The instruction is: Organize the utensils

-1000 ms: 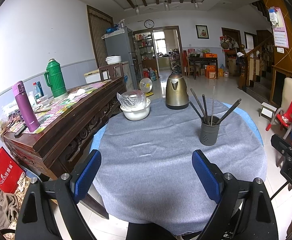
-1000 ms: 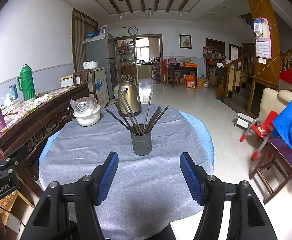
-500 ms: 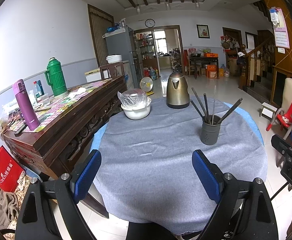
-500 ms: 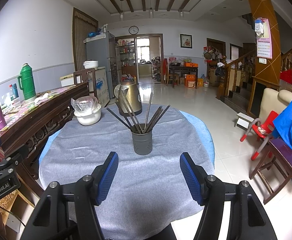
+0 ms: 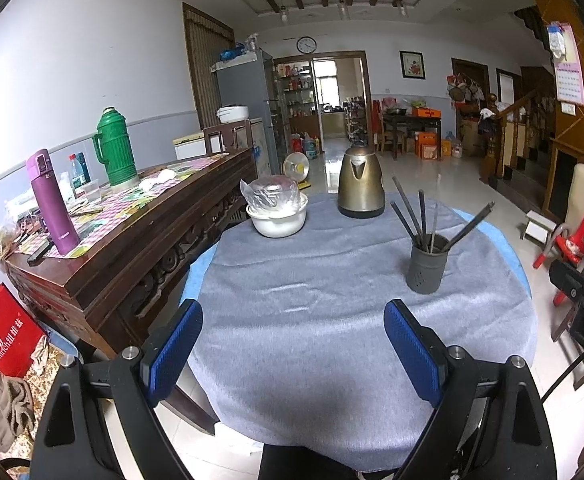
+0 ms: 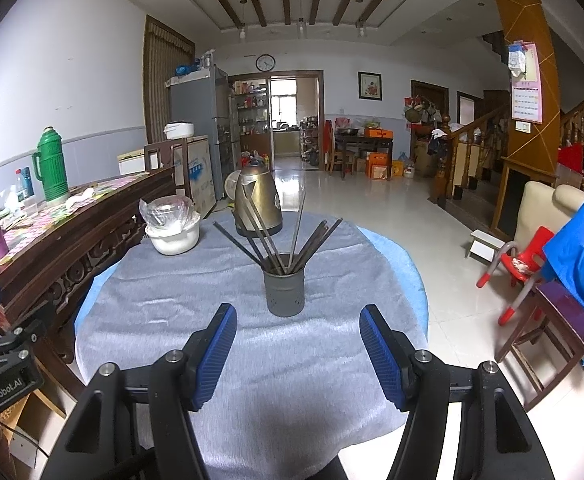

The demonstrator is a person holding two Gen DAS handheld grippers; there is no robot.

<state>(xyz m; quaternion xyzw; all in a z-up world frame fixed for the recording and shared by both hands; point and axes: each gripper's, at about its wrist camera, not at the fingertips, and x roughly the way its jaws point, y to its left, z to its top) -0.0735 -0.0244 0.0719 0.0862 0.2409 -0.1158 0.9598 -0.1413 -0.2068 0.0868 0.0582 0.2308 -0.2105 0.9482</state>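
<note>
Chopsticks [image 6: 287, 240] splay loosely from the holder [image 6: 284, 290] at frame centre; both grippers (left gripper [image 5: 292, 344], right gripper [image 6: 298, 344]) gape empty, so a clumsy nudge could tip it.

Chopsticks [image 6: 279, 244] stand in holder [image 6: 284, 295] on table [image 6: 171, 312], before kettle [image 6: 258, 203].

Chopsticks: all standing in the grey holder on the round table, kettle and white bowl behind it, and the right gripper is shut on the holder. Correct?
One error: the right gripper is open and short of the holder, touching nothing, as the right wrist view shows. The chopsticks do stand in it, with the kettle and white bowl behind.
</note>
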